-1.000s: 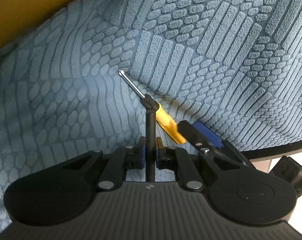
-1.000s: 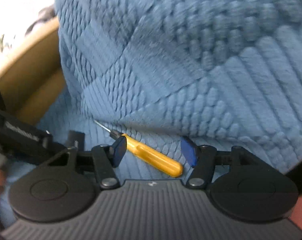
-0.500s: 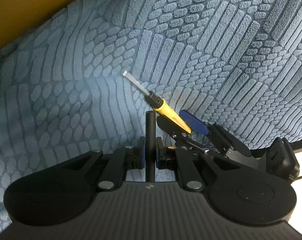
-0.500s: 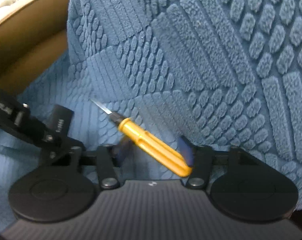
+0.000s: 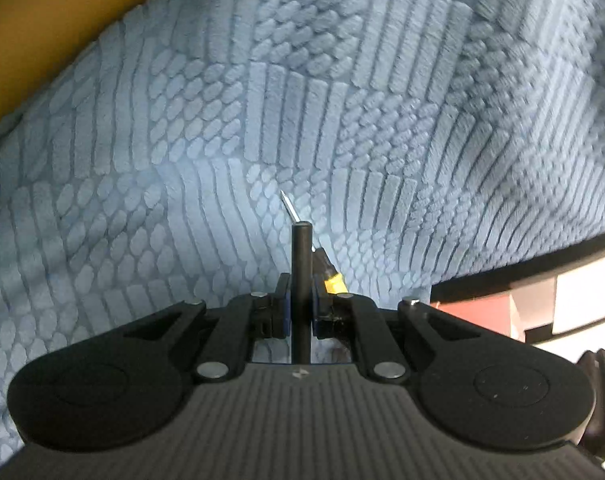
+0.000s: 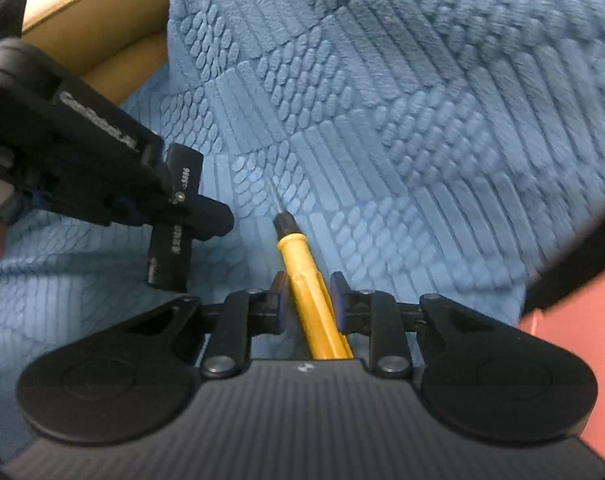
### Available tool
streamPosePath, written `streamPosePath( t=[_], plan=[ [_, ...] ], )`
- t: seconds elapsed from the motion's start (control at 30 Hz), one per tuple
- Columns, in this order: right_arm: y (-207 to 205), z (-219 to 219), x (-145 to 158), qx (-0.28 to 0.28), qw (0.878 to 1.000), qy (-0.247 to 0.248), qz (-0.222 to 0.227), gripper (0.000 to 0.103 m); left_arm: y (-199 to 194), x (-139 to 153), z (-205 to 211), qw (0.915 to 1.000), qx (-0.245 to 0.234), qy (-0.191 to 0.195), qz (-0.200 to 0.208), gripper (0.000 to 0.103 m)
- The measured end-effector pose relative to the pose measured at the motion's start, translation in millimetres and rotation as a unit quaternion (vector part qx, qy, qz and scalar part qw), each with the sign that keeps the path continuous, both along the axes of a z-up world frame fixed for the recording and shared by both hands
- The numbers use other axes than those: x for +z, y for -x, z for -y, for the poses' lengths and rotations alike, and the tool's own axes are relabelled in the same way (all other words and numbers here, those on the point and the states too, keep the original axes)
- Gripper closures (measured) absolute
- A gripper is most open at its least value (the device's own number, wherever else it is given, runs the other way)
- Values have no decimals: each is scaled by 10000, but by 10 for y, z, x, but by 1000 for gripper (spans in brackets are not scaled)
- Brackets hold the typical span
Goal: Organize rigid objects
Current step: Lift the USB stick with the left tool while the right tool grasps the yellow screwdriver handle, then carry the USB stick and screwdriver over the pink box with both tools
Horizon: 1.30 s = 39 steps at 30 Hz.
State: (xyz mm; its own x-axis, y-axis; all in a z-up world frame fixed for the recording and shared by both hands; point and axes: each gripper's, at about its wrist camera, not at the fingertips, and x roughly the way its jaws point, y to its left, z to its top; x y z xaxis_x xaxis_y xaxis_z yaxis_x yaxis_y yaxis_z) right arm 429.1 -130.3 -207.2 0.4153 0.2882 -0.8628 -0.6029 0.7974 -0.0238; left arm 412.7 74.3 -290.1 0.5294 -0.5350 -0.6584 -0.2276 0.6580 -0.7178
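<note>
Blue quilted fabric (image 6: 382, 128) lies under everything I see, tan wood at its far edge. My right hand-held gripper (image 6: 308, 300) pinches the yellow screwdriver (image 6: 308, 280) by its handle, tip pointing forward above the cloth, I'd guess ready for carrying. My left hand-held gripper (image 5: 301, 304) is clamped on a black rod (image 5: 301, 280), just beside it.

Left gripper (image 5: 301, 307): clamped on black rod (image 5: 301, 280). Yellow-handled screwdriver (image 5: 329, 276) just behind. Backdrop: blue textured blanket (image 5: 342, 120).
</note>
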Motion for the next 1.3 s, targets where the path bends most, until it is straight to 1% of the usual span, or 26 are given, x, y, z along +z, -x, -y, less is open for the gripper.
streamPosePath(
  t=[0.03,0.07,0.13,0.27,0.33,0.43,0.57,0.73,0.87,0.93,0.97,1.0,1.1,1.17,1.2,1.23,1.3],
  plan=[
    [58,39,39,-116,9999,-43,-3,79,8,12,36,10000,-24,-22,10,92],
    [7,120,92,-270,9996,-103,-27,81,27,26,54,10000,-54,-37,23,92],
    [130,161,146,-524,9985,-179,-48,82,53,48,62,9999,-118,-67,72,92],
    [355,153,171,-895,9954,-320,-112,84,229,104,140,9995,-270,-121,147,92],
    [466,187,181,-1041,9938,-354,-162,84,329,87,188,9991,-340,-174,157,92],
    [697,255,180,-1183,9921,-359,-223,84,496,145,191,9984,-463,-241,216,92],
    [989,352,172,-1289,9908,-290,-302,84,766,208,232,9962,-621,-488,371,92],
    [1259,432,98,-1326,9903,-141,-392,83,1101,190,283,9951,-738,-554,360,92],
    [1308,476,-5,-1398,9891,-143,-447,81,1238,131,324,9959,-744,-436,275,92],
    [1283,489,-52,-1450,9883,-173,-451,77,1281,109,344,9959,-741,-447,268,92],
    [1261,485,-91,-1472,9877,-164,-501,72,1306,112,337,9957,-745,-467,275,92],
    [1258,472,-117,-1460,9879,-153,-500,70,1314,114,340,9954,-754,-506,289,92],
    [1244,378,-147,-1273,9915,-107,-253,71,1298,120,353,9950,-721,-615,313,92],
    [1231,342,-163,-1243,9920,-108,-182,72,1284,119,343,9951,-685,-632,318,92],
    [1218,326,-161,-1226,9922,-90,-199,79,1280,119,340,9951,-674,-652,318,92],
    [1208,310,-158,-1216,9923,-72,-213,81,1275,118,340,9949,-676,-686,313,92],
    [1201,302,-146,-1290,9912,-58,-274,81,1271,111,343,9947,-688,-708,287,92]
  ],
)
